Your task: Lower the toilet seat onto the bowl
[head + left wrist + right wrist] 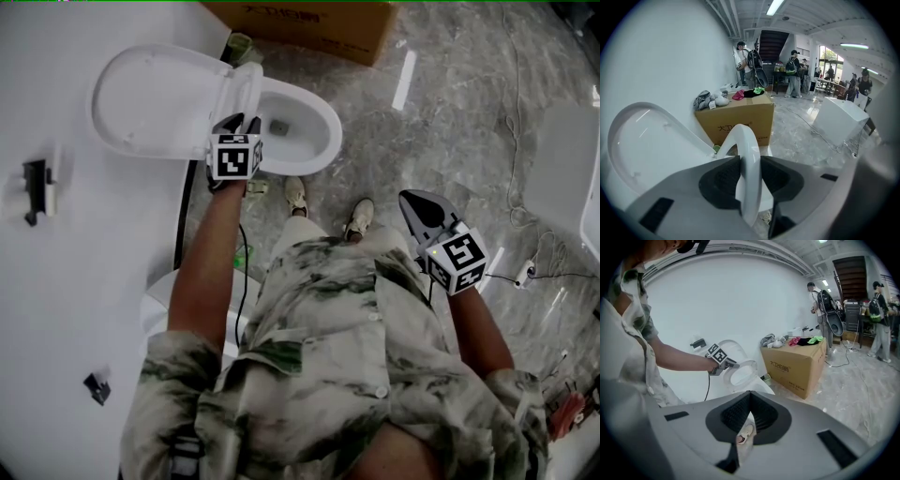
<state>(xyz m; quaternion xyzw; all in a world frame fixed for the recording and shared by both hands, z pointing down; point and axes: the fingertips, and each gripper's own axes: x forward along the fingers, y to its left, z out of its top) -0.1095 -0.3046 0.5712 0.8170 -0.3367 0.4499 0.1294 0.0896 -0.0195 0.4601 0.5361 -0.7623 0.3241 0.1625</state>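
Left claw (pixel 751 164) pinches the seat (pixel 746 138) at its rim, seemingly snugly; stiff, slick, hinged plastic. Right claw (pixel 749 395) is pressed together, empty.

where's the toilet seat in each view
head view: toilet seat upper left of centre, seen edge-on
left gripper view: bottom centre, upright, close up
right gripper view: just left of centre, small
shared landmark: cardboard box
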